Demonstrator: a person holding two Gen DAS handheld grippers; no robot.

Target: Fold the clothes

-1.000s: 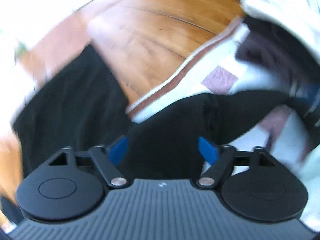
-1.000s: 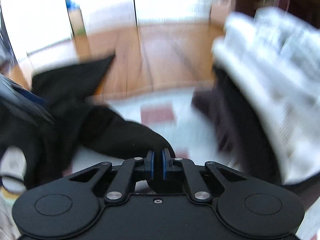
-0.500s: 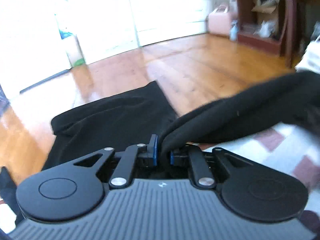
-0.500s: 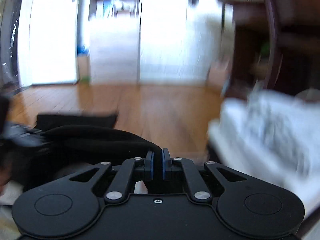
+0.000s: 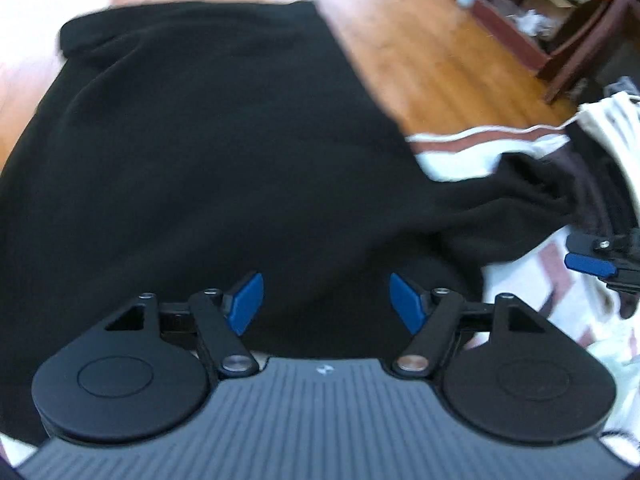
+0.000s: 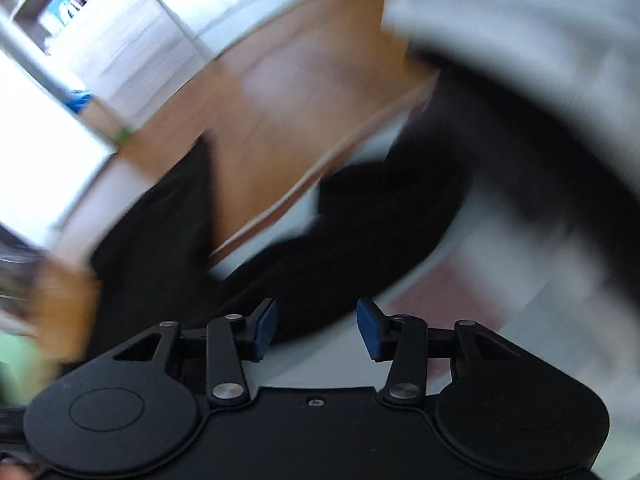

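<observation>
Both hand-held grippers (image 5: pixel 326 302) (image 6: pixel 316 328) gape over the black garment (image 5: pixel 208 152), floorboards (image 5: pixel 420 52) beyond

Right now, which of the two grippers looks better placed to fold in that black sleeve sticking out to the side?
Probably the right gripper. It is open right beside the end of the sleeve. The left gripper, also open, hangs over the black top's body, farther from the sleeve.
</observation>
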